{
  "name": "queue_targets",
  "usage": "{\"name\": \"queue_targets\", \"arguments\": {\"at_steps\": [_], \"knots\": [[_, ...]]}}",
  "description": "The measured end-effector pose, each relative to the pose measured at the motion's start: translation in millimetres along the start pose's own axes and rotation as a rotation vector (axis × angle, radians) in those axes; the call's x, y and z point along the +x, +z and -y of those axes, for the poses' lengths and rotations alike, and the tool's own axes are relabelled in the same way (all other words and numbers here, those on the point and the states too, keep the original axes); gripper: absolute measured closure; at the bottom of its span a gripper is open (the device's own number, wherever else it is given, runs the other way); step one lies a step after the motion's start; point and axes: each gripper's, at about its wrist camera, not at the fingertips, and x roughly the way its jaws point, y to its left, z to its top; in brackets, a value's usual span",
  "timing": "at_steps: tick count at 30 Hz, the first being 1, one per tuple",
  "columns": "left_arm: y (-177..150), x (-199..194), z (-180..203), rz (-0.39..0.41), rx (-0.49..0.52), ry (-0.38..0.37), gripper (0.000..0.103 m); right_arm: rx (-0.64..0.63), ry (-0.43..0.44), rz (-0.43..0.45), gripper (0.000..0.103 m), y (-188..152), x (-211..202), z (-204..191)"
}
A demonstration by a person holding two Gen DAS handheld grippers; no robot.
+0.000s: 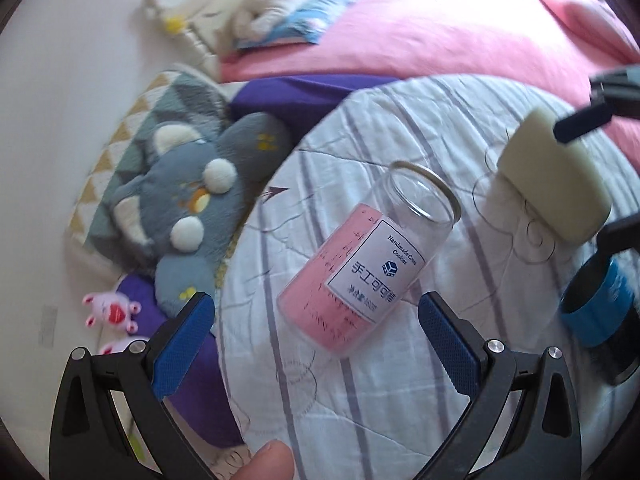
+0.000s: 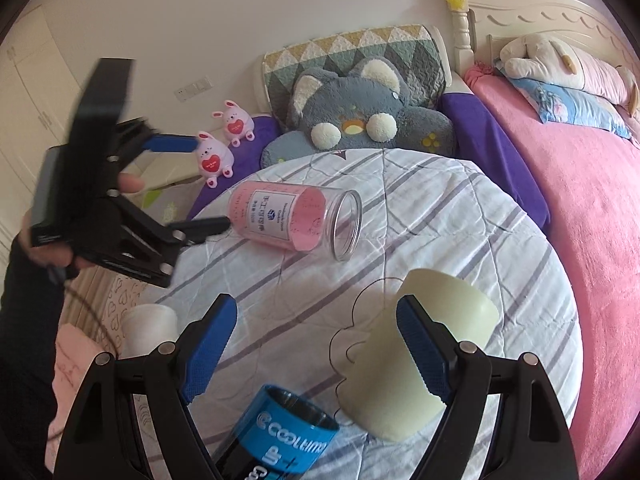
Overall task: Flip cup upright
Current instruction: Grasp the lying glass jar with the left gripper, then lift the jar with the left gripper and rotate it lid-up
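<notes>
Ideally, the wide-open, empty left gripper (image 1: 316, 334) straddles the toppled clear cup (image 1: 370, 258) just ahead between its fingers. Right gripper (image 2: 316, 344), also open and empty, has the cream cup (image 2: 416, 360) against its right finger.

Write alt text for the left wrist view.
A clear jar with pink lining lies on its side on a striped quilt, between the open left gripper fingers. A pale green cup lies beyond it.

At frame centre, a clear pink-lined cup (image 2: 294, 222) lies sideways on the striped quilt (image 2: 460, 240). The right gripper (image 2: 316, 350) gapes at bottom; the left gripper (image 2: 200, 184), open, reaches from the left.
</notes>
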Motion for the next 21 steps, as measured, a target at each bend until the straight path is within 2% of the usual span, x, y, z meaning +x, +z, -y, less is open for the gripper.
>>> {"name": "queue_targets", "arguments": {"at_steps": [6, 15, 21], "knots": [[17.4, 23.8, 8.1, 0.007, 0.118, -0.150, 0.000, 0.002, -0.006, -0.025, 0.020, 5.0, 9.3, 4.7], [38.6, 42.1, 41.7, -0.035, 0.387, -0.225, 0.000, 0.034, -0.011, -0.026, 0.020, 3.0, 4.4, 15.5], [47.6, 58.3, 49.8, -0.088, 0.451, -0.299, 0.015, 0.040, -0.007, -0.017, 0.020, 2.6, 2.5, 19.1]]}}
